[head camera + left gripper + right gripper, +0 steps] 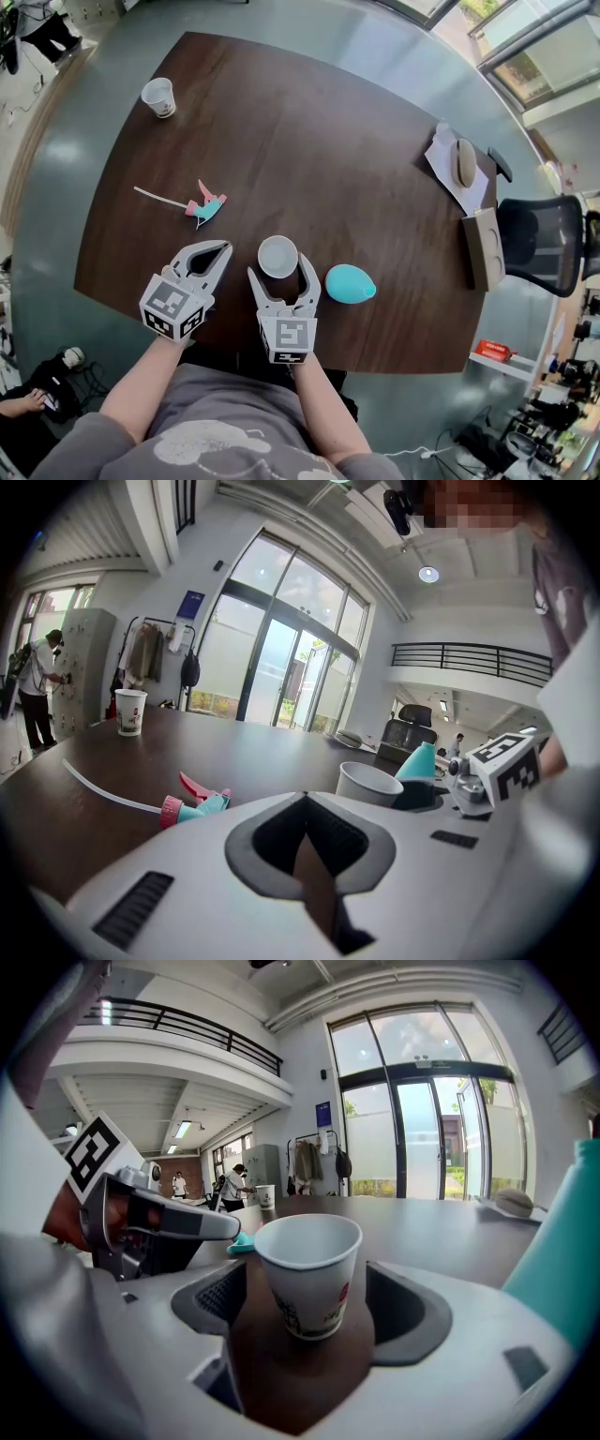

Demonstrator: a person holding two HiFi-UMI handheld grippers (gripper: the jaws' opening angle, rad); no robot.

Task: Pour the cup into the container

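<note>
Two jaws of the right gripper (281, 267) gape around the cup (277, 256); an off-centre squeeze could topple it toward three o'clock.

Daylight pours through the tall glazed doors (422, 1119), slightly blown out. The dark table (309, 169) carries a soft sheen and faint shadows. All views bow strongly at the edges; both gripper views have black corners and blur up close.

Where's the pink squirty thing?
In the head view, the pink-and-teal spray trigger lies left of centre on the table, just beyond the left gripper.
</note>
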